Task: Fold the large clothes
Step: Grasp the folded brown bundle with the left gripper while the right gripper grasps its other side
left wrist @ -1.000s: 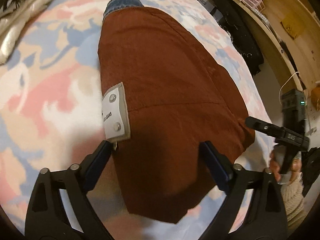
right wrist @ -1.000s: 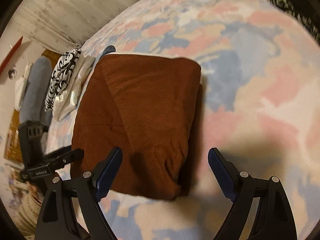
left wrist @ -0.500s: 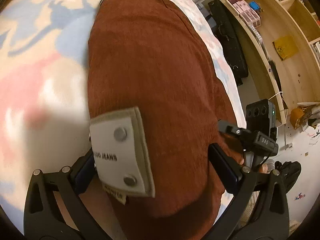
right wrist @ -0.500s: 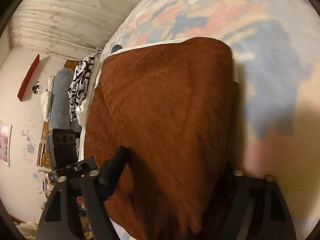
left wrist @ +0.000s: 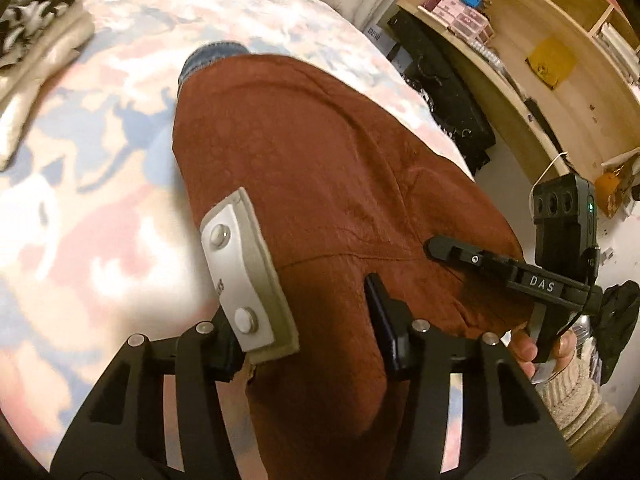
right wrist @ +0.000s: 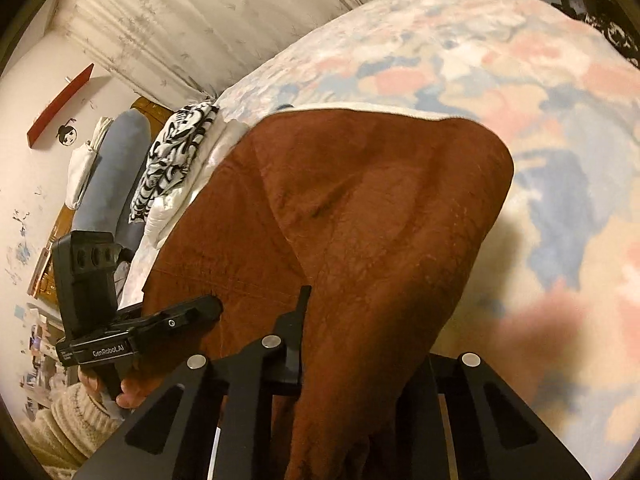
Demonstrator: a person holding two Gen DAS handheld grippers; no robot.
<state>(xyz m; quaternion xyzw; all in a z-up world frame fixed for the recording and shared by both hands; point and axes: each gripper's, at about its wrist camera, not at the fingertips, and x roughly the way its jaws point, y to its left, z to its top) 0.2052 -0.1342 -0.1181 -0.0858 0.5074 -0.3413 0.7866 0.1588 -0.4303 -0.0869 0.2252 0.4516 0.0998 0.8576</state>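
A folded rust-brown garment (left wrist: 320, 168) with a white snap-button label (left wrist: 244, 280) lies on the pastel patterned bed (left wrist: 100, 160). A blue denim edge (left wrist: 208, 56) pokes out at its far end. My left gripper (left wrist: 308, 336) is shut on the garment's near edge by the label. My right gripper (right wrist: 352, 364) is shut on the garment's (right wrist: 380, 220) other near corner; its right finger is hidden under the cloth. Each gripper shows in the other's view, the right one (left wrist: 520, 276) at the garment's right edge, the left one (right wrist: 160, 328) at its left.
Folded clothes (left wrist: 40, 32), black-and-white and cream, sit at the bed's far left, also in the right wrist view (right wrist: 176, 152). Wooden shelving (left wrist: 540, 60) and a black bag (left wrist: 440, 92) stand right of the bed. A curtain (right wrist: 200, 20) hangs beyond it.
Both grippers moved in over the garment's near edge and closed on it. The near edge now looks lifted and bunched between the fingers.
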